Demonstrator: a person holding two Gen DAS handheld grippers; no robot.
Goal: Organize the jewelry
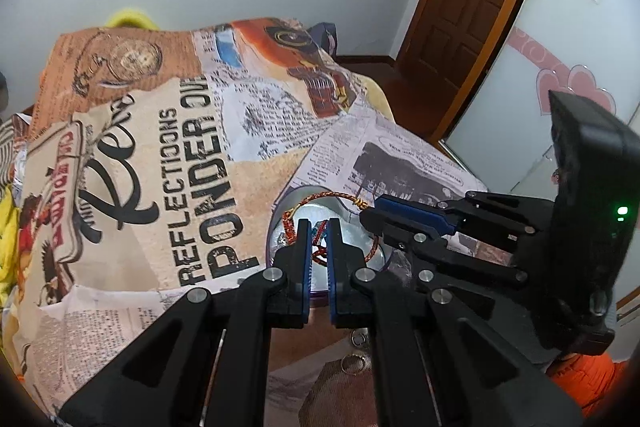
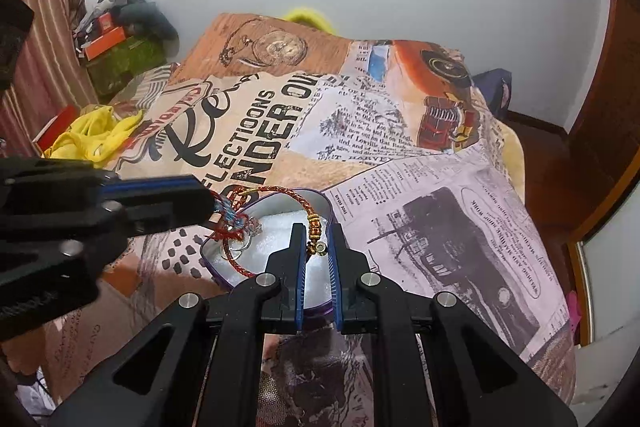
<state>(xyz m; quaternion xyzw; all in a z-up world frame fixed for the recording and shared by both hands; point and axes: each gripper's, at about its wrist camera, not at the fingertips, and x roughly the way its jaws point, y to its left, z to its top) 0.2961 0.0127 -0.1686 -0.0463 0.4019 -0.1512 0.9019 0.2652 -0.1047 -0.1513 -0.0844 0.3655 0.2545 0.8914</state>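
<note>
Surface: a bed under a newsprint-collage blanket (image 2: 400,131), printed with "REFLECTIONS" and "PONDER".
Container: 1 purple-rimmed tin (image 2: 326,205) with white padding, lying on the blanket at 6 o'clock in both wrist views.
Item 1: red-and-gold braided bracelet (image 2: 280,191), arching over the tin from its 10 o'clock rim to its 3 o'clock side, gold beads hanging at the right end.
Item 2: red-and-blue cord (image 1: 318,229), knotted, over the tin's left part.
Item 3: 2 metal rings (image 1: 354,363) on the blanket at 6 o'clock, below the tin in the left wrist view.
Left gripper (image 1: 319,227): jaws narrowed onto the red-and-blue cord.
Right gripper (image 2: 316,231): jaws a little apart, the bracelet's beaded end between them; grip cannot be told.
</note>
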